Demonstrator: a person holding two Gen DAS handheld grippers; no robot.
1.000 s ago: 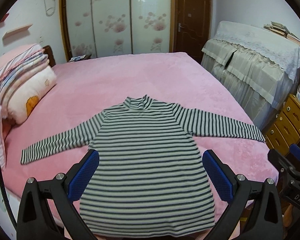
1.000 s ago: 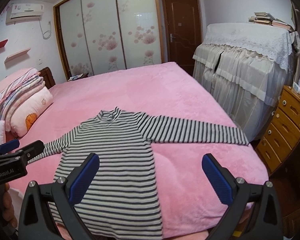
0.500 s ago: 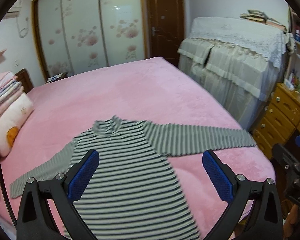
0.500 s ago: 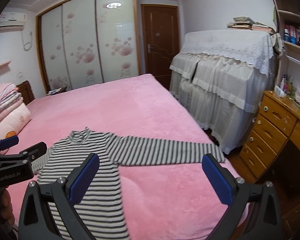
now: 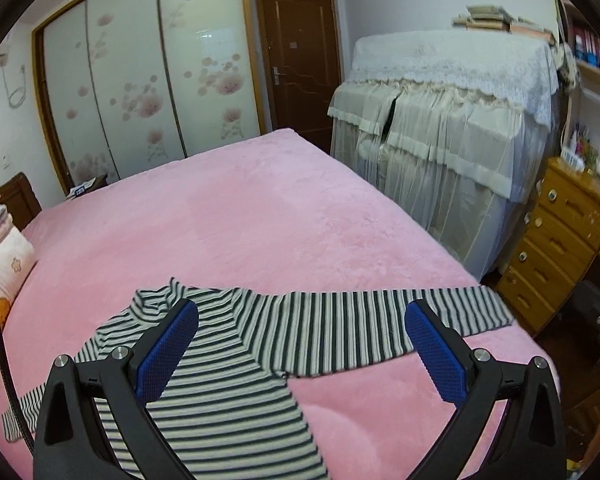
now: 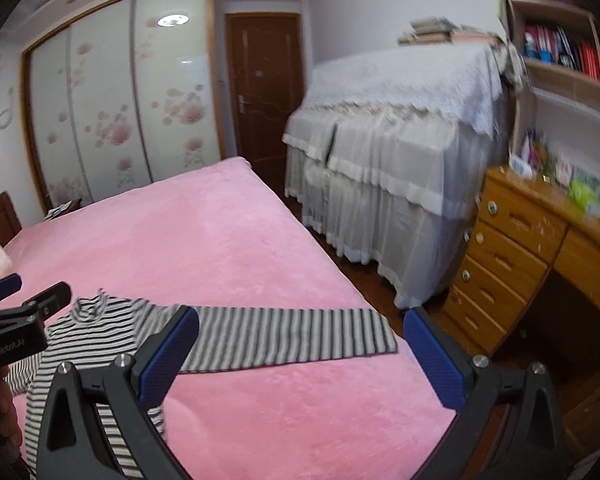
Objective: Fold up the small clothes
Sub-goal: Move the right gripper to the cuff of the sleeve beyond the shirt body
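Striped long-sleeved top point(image 5: 228, 384) spread flat on the pink bed point(image 5: 260, 216), filling the lower left and centre of the left wrist frame. Turtleneck collar point(image 5: 156, 300) toward frame centre-left, one sleeve point(image 5: 380, 324) stretched out to the right as far as the bed edge, other sleeve end point(image 5: 18, 416) just visible at the lower left edge. Same top point(image 6: 100, 344) at lower left of the right wrist frame, slightly blurred, its long sleeve point(image 6: 292, 336) running across the middle.

Left tool point(image 5: 302, 350) spread wide apart, gripping nothing, blue pads point(image 5: 166, 350) raised over the top's shoulder and sleeve. Also seen from the side at the left edge of the right wrist frame point(image 6: 16, 320). Right tool point(image 6: 300, 354) likewise spread wide, nothing between the blue pads point(image 6: 434, 360), framing the sleeve end and the bare pink bed.

Pillows point(image 5: 4, 264) at the left edge, floral wardrobe doors point(image 5: 140, 80) upper left, brown door point(image 5: 300, 60) top centre, lace-draped furniture point(image 5: 452, 120) right, wooden drawers point(image 6: 512, 264) far right.
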